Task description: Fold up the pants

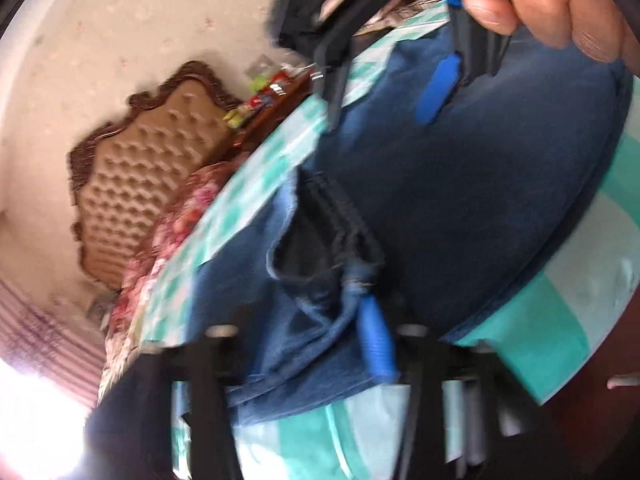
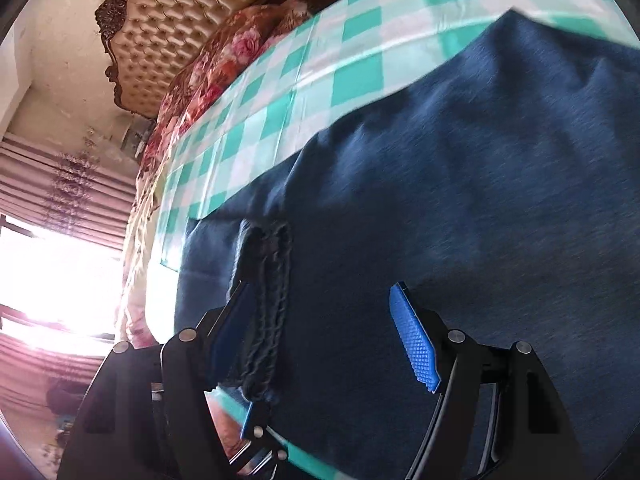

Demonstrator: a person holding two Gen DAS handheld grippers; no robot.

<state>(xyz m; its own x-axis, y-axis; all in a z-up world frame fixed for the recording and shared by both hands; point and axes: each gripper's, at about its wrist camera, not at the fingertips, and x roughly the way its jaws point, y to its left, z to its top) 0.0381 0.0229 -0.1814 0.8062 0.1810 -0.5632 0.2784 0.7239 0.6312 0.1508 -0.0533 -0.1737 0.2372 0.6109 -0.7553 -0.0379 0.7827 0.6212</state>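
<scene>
The dark blue pants (image 2: 460, 208) are spread over the bed (image 2: 352, 80), on its teal-and-white checked cover, filling the field from centre to 3 o'clock in both wrist views. They are judged soft, limp and moderately heavy, unlikely to slip, and not fragile; folded layers can be expected to sag and shift when lifted. The gathered elastic waistband (image 2: 264, 304), thicker and firmer, is judged the best hold. The left claw (image 1: 360, 320) is seen nearly pressed together, pinching a bunched fold of the cloth near the waistband. The right claw (image 2: 324, 340) is spread wide, the waistband lying between its pads, ungripped. No brand, label or writing can be read.
</scene>
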